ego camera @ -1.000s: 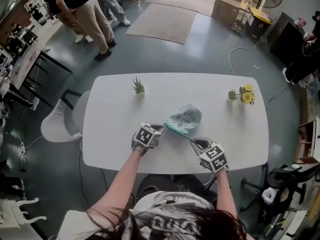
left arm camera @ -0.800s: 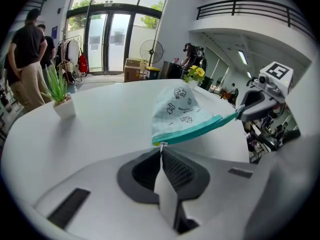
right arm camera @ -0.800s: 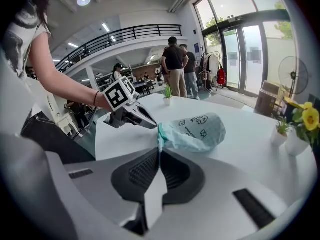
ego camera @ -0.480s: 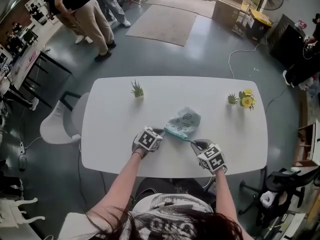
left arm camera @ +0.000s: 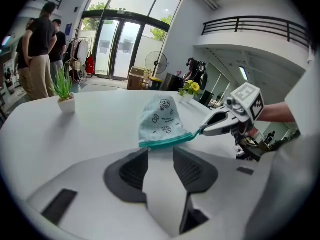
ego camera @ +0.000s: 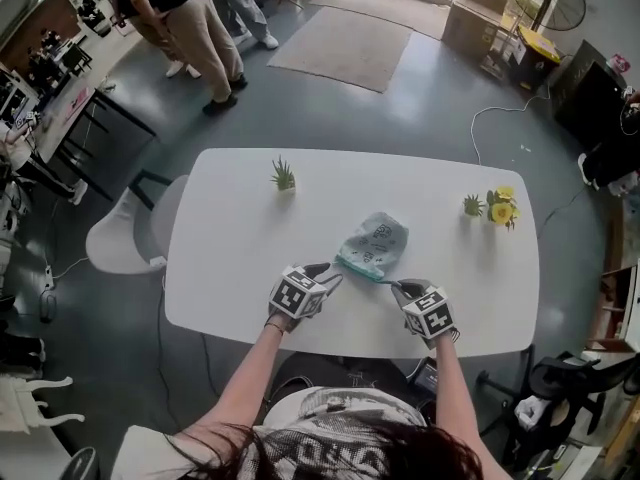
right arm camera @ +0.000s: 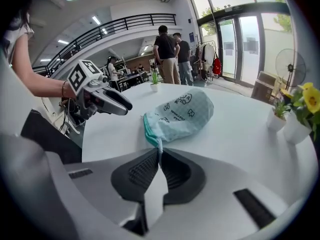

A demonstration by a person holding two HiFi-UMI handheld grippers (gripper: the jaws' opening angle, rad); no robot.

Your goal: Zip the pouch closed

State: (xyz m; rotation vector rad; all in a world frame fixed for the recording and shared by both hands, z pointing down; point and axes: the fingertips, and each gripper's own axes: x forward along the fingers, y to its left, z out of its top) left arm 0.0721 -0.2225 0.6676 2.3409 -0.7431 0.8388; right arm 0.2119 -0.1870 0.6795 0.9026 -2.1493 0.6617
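The pale blue pouch (ego camera: 373, 245) lies on the white tabletop (ego camera: 225, 228) near its front edge, with its teal zip edge turned toward the person. The left tongs (ego camera: 328, 274) have just been opening and stand spread with nothing between them, the left corner of the zip edge just beyond their tips. The right tongs (ego camera: 399, 286) pinch the right end of that zip edge.

The pouch (right arm camera: 182, 114) bears small printed motifs with lettering too tiny to read; no other text is legible.
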